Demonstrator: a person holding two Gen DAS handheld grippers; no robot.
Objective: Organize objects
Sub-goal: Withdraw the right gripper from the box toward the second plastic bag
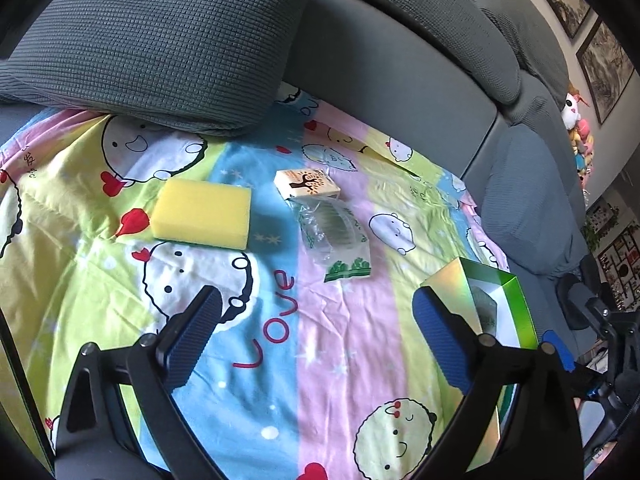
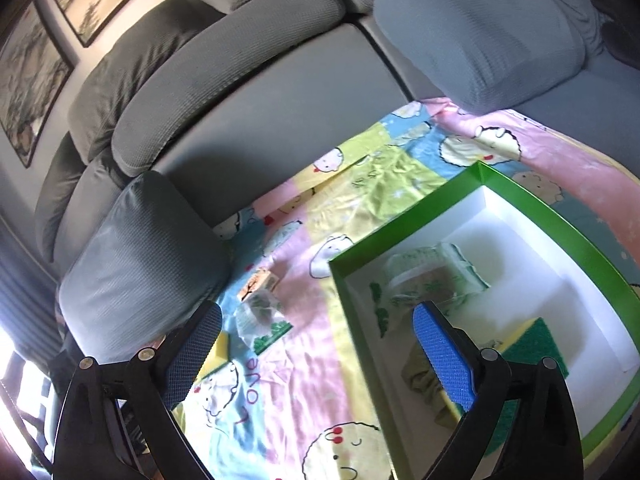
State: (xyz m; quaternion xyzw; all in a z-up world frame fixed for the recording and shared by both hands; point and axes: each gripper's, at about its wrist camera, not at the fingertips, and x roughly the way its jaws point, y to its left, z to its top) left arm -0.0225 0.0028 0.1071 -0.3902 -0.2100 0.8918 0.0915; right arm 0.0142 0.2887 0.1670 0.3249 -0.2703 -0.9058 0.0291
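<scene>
On the cartoon-print sheet (image 1: 332,344) lie a yellow sponge (image 1: 202,214), a small tree-print carton (image 1: 307,184) and a clear plastic bag with green print (image 1: 336,236). My left gripper (image 1: 316,300) hovers open in front of them with nothing between its fingers. A green box with a white inside (image 2: 520,208) stands to the right. It holds another printed plastic bag (image 2: 424,276), a green-and-yellow scouring sponge (image 2: 536,340) and an olive crumpled thing (image 2: 424,380). My right gripper (image 2: 318,312) is open over the box's left wall, holding nothing.
A large grey cushion (image 1: 160,40) rests on the sheet's far left edge. The grey sofa back (image 1: 400,72) runs behind, and another grey cushion (image 2: 140,256) sits at the end. Framed pictures (image 2: 32,72) hang on the wall, and plush toys (image 1: 576,120) sit beyond the sofa.
</scene>
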